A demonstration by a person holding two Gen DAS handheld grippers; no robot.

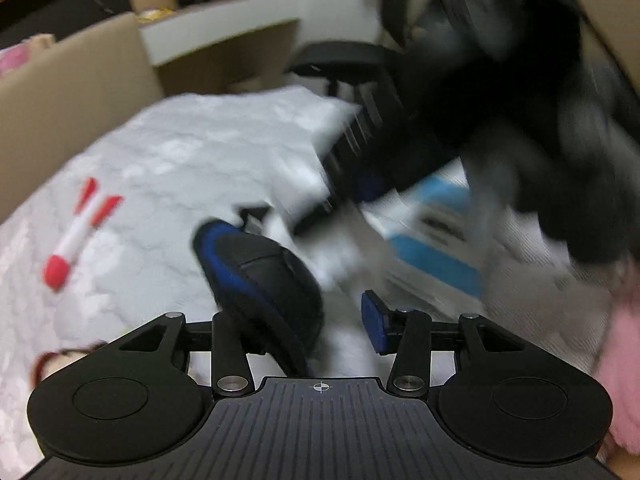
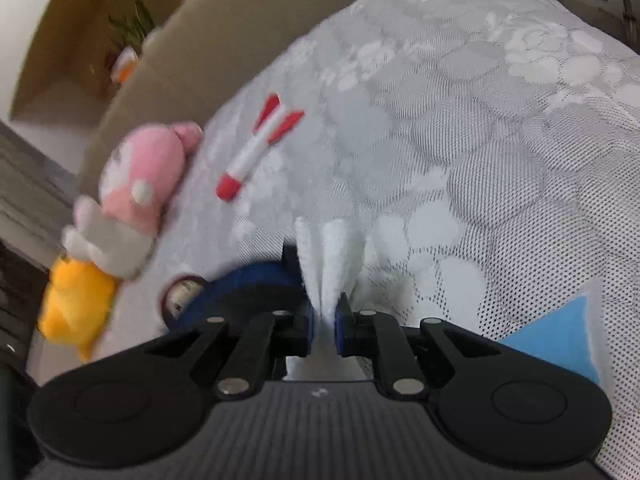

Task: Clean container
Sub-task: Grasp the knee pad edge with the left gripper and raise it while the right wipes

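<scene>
Pinching white cloth [image 2: 334, 264]: right hand-held gripper [image 2: 323, 330], jaws closed over patterned tablecloth [image 2: 460, 140].

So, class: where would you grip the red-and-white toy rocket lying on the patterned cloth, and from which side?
Grip the toy rocket at its white middle, coming from above, jaws across the body. It lies flat on the cloth, and the red fins and rounded red nose give a poorer hold.

A white patterned bedcover [image 2: 460, 152] carries a red-white toy rocket [image 2: 256, 148] (and plush toys [image 2: 132, 196]).
</scene>
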